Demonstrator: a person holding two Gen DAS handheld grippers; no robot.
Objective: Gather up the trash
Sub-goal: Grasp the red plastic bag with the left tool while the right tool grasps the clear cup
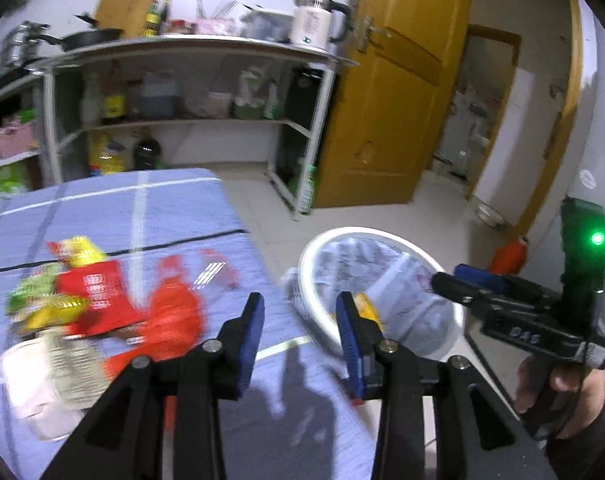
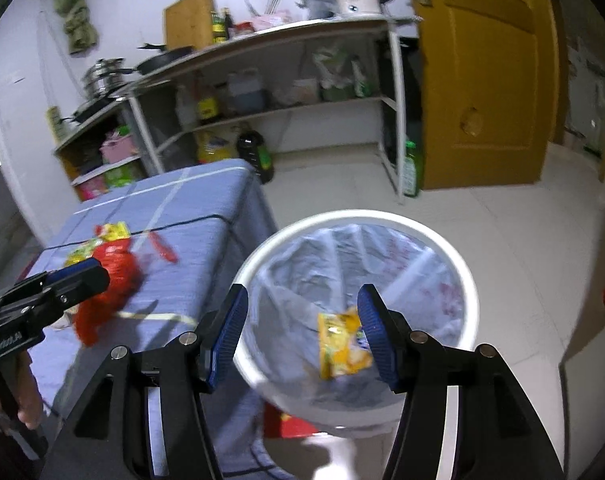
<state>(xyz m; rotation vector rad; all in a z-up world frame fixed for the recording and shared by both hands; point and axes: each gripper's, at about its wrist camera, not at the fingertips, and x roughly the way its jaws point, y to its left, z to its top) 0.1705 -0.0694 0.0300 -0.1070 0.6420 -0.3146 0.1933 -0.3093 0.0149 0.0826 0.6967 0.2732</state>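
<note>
A crumpled yellow snack wrapper (image 2: pixel 342 346) lies inside the lined white bin (image 2: pixel 468 280), beneath the open, empty right hand-held gripper (image 2: pixel 302 332). The left hand-held gripper (image 1: pixel 300 340), also open, hovers over the blue-clothed table (image 1: pixel 174 208), where red and yellow wrappers (image 1: pixel 102 300) remain.

Both of my fisheye views are evenly lit by cool indoor light, fairly bright. Straight lines bow and the corners fall to black. Motion blur smears the wrappers (image 1: pixel 102 300) on the desk (image 1: pixel 174 216) and softens the shelves (image 2: pixel 286 108) behind. My jaws look sharp. A soft shadow lies across the desk below them. A green lamp (image 1: pixel 597 238) glares.
</note>
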